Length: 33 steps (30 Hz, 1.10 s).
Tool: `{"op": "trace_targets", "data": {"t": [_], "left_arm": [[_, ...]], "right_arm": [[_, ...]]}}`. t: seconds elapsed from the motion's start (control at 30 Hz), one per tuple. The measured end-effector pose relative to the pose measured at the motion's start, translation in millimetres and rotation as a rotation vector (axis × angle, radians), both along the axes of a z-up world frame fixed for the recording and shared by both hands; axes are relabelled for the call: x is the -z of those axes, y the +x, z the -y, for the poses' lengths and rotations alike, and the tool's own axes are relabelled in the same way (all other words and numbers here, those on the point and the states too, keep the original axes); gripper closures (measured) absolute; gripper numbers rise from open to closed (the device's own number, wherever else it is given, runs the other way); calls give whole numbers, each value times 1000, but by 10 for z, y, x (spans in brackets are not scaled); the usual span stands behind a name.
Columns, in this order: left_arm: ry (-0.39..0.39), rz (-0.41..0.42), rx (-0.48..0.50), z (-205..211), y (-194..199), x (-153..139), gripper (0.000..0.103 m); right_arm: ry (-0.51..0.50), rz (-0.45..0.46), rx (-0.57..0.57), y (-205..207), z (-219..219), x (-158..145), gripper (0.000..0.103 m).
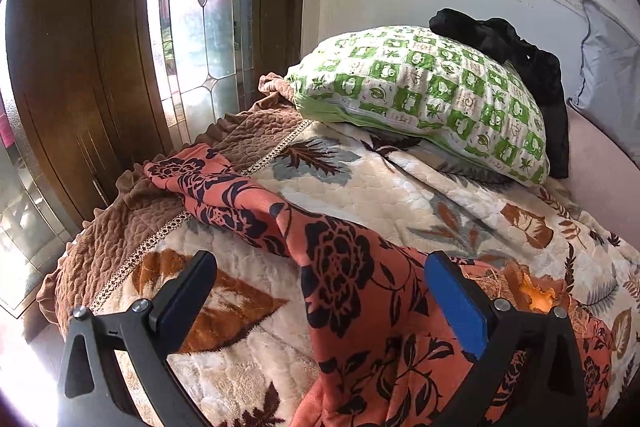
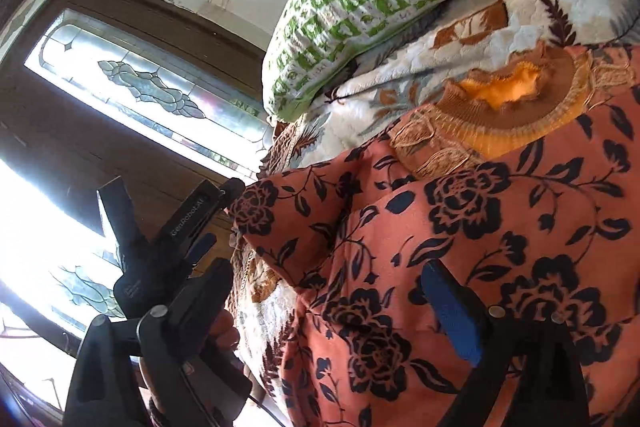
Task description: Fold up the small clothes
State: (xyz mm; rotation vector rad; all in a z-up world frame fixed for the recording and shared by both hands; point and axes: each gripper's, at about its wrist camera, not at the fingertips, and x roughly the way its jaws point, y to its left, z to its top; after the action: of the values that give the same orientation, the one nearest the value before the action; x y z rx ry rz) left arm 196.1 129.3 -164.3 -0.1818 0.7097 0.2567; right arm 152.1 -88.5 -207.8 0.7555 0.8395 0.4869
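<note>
Both grippers' fingers gape: left gripper (image 1: 320, 291) and right gripper (image 2: 332, 307) over the floral garment (image 1: 360, 287) on the bed (image 1: 380, 187); green pillow (image 1: 432, 99) at one o'clock.

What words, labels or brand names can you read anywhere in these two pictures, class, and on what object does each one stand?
"GenRobot.AI": white lettering on the black body of the left gripper, seen in the right wrist view.
Green and white pillow: small marks in its squares, too blurred to read as text.
No other words, numbers or signs show in either view.
</note>
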Motion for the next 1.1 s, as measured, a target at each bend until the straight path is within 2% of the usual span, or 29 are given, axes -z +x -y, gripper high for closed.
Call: {"op": "trace_targets", "data": {"t": [0.1, 0.17, 0.27, 0.37, 0.43, 0.5, 0.53, 0.57, 0.73, 0.8, 0.83, 0.87, 0.93, 1.0, 1.1], "left_arm": [[-4, -8, 42, 165, 5, 21, 0], [-8, -22, 87, 314, 9, 65, 0], [25, -66, 154, 591, 32, 187, 0], [119, -172, 188, 868, 96, 415, 0], [177, -297, 204, 1000, 178, 679, 0], [213, -398, 207, 1082, 237, 939, 0], [225, -407, 197, 1106, 248, 1004, 0], [229, -380, 184, 1117, 219, 1006, 0], [208, -339, 172, 1098, 158, 1043, 0], [171, -319, 151, 1051, 131, 1060, 0], [147, -320, 139, 1027, 119, 1067, 0], [131, -330, 138, 1013, 126, 1069, 0], [109, -374, 165, 985, 163, 1028, 0], [81, -418, 210, 930, 207, 950, 0], [19, -303, 193, 725, 103, 619, 0]], "right_arm": [[-129, 23, 110, -111, 417, -131, 14], [-219, 4, 156, -153, 668, -98, 39], [-323, -54, 199, -156, 963, 33, 61], [-418, -123, 228, -140, 1177, 236, 61], [-395, -232, 213, -49, 1264, 476, 61], [-394, -215, 215, -35, 1302, 498, 61], [-420, -211, 201, -22, 1294, 467, 62], [-433, -203, 196, -18, 1291, 432, 61], [-440, -118, 206, -55, 1209, 230, 61], [-457, -151, 186, -19, 1149, 290, 61], [-472, -191, 173, 10, 1113, 379, 57], [-478, -230, 157, 44, 1101, 485, 57], [-496, -185, 169, 56, 1060, 476, 53], [-516, -187, 158, 67, 1022, 428, 52], [-473, -173, 174, 22, 1052, 389, 52]]}}
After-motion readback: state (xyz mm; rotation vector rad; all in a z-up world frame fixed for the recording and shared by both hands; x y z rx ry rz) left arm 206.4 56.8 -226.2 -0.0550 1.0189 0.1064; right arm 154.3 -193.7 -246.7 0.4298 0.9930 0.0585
